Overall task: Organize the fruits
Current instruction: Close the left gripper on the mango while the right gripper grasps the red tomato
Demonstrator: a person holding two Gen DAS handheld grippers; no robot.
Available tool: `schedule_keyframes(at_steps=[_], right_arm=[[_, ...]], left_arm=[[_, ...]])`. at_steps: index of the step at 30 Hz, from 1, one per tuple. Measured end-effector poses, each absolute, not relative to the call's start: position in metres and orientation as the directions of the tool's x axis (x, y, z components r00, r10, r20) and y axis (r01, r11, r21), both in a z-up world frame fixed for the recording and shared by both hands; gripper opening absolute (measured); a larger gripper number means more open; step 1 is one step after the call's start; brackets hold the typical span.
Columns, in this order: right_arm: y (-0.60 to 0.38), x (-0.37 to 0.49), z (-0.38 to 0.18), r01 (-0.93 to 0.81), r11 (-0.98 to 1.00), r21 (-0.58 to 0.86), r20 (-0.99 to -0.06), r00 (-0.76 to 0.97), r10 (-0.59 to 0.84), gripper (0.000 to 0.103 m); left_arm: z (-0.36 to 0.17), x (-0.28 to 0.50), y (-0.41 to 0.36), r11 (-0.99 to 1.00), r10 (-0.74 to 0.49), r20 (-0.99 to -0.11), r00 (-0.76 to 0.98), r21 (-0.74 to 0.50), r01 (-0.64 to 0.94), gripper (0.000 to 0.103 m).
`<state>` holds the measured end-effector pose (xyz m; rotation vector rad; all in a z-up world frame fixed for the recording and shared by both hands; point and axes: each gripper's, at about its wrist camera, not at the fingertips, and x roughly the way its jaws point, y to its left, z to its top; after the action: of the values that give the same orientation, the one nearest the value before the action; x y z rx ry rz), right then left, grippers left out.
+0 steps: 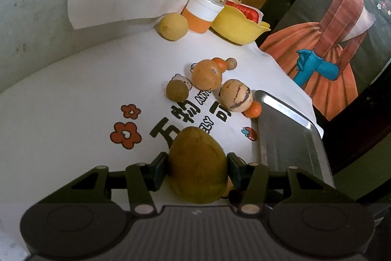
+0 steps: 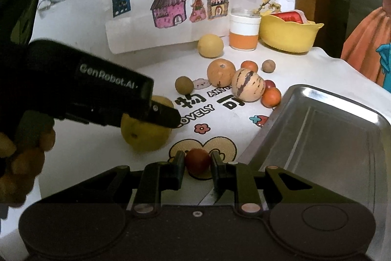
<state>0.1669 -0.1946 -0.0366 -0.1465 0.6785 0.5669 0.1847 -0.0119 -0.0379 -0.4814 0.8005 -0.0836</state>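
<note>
Two jaws, both loaded; stock listed largest first.

Surface [image 2: 85, 163]: white printed cloth, carries everything.

Tray [image 2: 317, 138]: steel, empty, on the right edge of the surface. It lies just right of and ahead of my right gripper [image 2: 197, 164], and further right of my left gripper [image 1: 197, 170]. Right is the nearer hand, so I judge it should unload first.

Bowl [image 2: 288, 38]: yellow, far back, beside a cup [image 2: 244, 33].

Mango [image 1: 198, 165]: yellow-green, long axis pointing away from me, held across its width in my left jaws, which stand wide apart on it. It sits low over the surface; I cannot tell whether it is lifted.

Loose fruit: a lemon [image 2: 210, 45] at the back, an orange [image 2: 221, 72], a striped melon [image 2: 248, 85] and several small pieces clustered mid-surface, none in the tray.

Plum [image 2: 198, 160]: small, dark red, pinched in my right jaws, which are nearly closed.
</note>
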Motion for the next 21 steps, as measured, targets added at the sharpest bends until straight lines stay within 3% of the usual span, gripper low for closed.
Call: schedule_keyframes(at_steps=[12, 17, 21], right_arm=[[-0.21, 0.161, -0.031, -0.52, 0.852, 0.062, -0.611, 0.655, 0.445, 0.021], [-0.202, 0.164, -0.032, -0.541, 0.841, 0.032, -0.622, 0.648, 0.44, 0.027], [-0.191, 0.167, -0.035, -0.541, 0.84, -0.032, -0.644, 0.654, 0.397, 0.023]], left_arm=[[-0.029, 0.178, -0.025, 0.886, -0.281, -0.644, 0.712, -0.459, -0.066, 0.056], [-0.027, 0.177, -0.023, 0.888, -0.266, -0.644, 0.717, -0.454, -0.078, 0.056], [-0.027, 0.176, -0.021, 0.888, -0.26, -0.649, 0.716, -0.451, -0.087, 0.056]])
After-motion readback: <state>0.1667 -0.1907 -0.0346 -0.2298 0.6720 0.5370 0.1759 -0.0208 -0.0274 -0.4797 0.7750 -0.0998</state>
